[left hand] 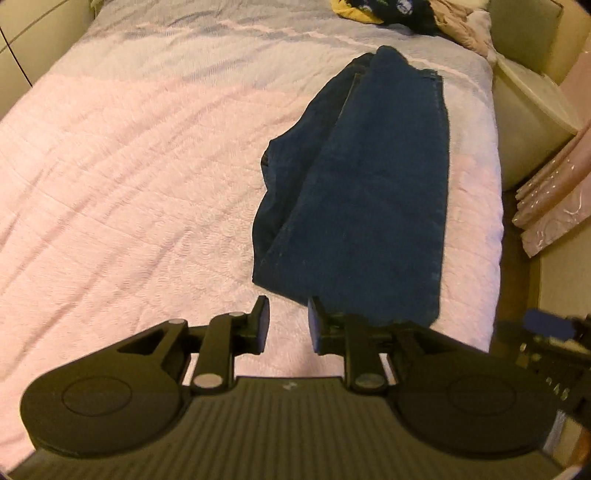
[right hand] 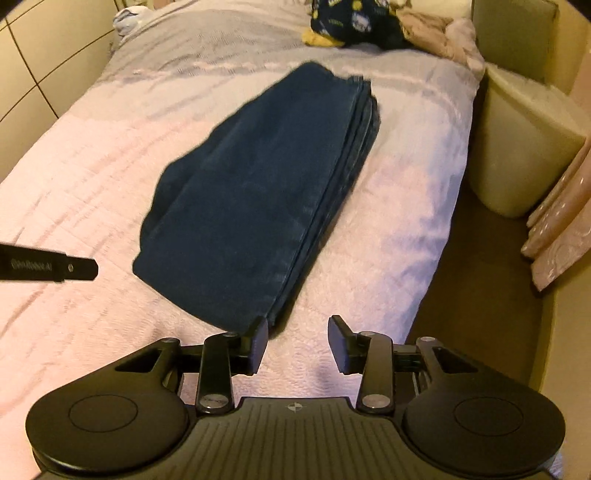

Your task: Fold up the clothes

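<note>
Near edge of bed [left hand: 110, 184]: wide bare pink cover seen left of folded jeans [left hand: 362, 192]; bed's right edge close beside jeans, floor strip beyond. Left gripper [left hand: 287, 323] raised above near end of jeans, jaws narrowly parted, nothing held. Right gripper [right hand: 298, 341] above near right corner, jaws moderately parted, empty. Jeans laid lengthwise, right of centre. Far end: crumpled clothes pile [right hand: 369, 26] seen at head of bed.
</note>
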Demonstrator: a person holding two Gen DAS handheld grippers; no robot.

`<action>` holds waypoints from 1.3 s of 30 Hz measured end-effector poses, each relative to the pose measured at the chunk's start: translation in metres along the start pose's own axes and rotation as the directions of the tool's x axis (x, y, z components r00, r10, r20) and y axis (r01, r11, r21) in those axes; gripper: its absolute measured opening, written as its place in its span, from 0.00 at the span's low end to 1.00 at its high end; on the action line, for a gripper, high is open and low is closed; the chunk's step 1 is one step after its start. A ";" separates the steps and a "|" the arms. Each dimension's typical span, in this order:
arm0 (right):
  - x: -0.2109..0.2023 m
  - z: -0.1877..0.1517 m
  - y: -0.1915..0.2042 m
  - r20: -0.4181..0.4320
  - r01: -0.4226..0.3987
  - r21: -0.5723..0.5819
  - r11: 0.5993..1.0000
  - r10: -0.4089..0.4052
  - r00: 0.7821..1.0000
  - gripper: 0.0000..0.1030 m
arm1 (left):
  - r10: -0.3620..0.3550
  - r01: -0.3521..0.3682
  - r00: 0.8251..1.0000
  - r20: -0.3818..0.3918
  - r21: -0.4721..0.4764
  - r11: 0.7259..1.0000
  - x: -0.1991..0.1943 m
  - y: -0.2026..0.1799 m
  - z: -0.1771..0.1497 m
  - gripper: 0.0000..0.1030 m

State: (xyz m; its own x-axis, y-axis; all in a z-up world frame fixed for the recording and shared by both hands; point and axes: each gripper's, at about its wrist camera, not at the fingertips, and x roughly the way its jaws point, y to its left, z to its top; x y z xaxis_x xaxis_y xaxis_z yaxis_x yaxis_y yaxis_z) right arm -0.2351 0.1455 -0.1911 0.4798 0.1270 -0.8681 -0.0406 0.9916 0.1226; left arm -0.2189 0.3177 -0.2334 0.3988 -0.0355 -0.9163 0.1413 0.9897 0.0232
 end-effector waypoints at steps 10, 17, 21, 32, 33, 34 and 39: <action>-0.049 0.007 -0.003 0.023 0.013 0.024 1.000 -0.014 1.000 0.40 | -0.008 0.006 0.999 0.036 0.030 1.000 -0.044 -0.015 0.001 0.23; -0.072 0.019 -0.002 0.056 0.016 0.028 0.999 -0.018 0.998 0.40 | -0.009 0.006 0.997 0.070 0.054 0.999 -0.067 -0.020 0.013 0.24; -0.075 0.027 -0.001 0.072 0.017 0.033 0.999 -0.020 0.997 0.41 | -0.014 0.009 0.997 0.080 0.061 0.998 -0.068 -0.021 0.022 0.27; -0.015 0.022 -0.028 0.010 -0.133 0.186 0.974 0.134 0.991 0.41 | -0.251 0.254 0.967 0.035 -0.161 0.954 0.008 0.054 0.012 0.34; -0.004 0.018 -0.037 0.007 -0.196 0.255 0.947 0.201 0.980 0.41 | -0.293 0.293 0.955 0.034 -0.235 0.927 0.021 0.070 0.008 0.34; 0.008 0.013 -0.046 0.008 -0.249 0.330 0.910 0.261 0.965 0.41 | -0.335 0.329 0.942 0.037 -0.310 0.892 0.034 0.086 0.004 0.34; 0.068 -0.019 -0.083 0.069 -0.405 0.641 0.652 0.476 0.877 0.42 | -0.466 0.421 0.881 0.082 -0.584 0.694 0.099 0.139 -0.022 0.33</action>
State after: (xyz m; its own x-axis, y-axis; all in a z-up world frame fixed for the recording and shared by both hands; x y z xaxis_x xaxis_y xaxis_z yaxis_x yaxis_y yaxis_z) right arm -0.2155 0.0719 -0.2689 0.4617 0.5819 -0.6695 0.3410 0.5803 0.7396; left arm -0.1794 0.4543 -0.3293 0.3593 -0.5040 -0.7854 -0.2626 0.7530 -0.6034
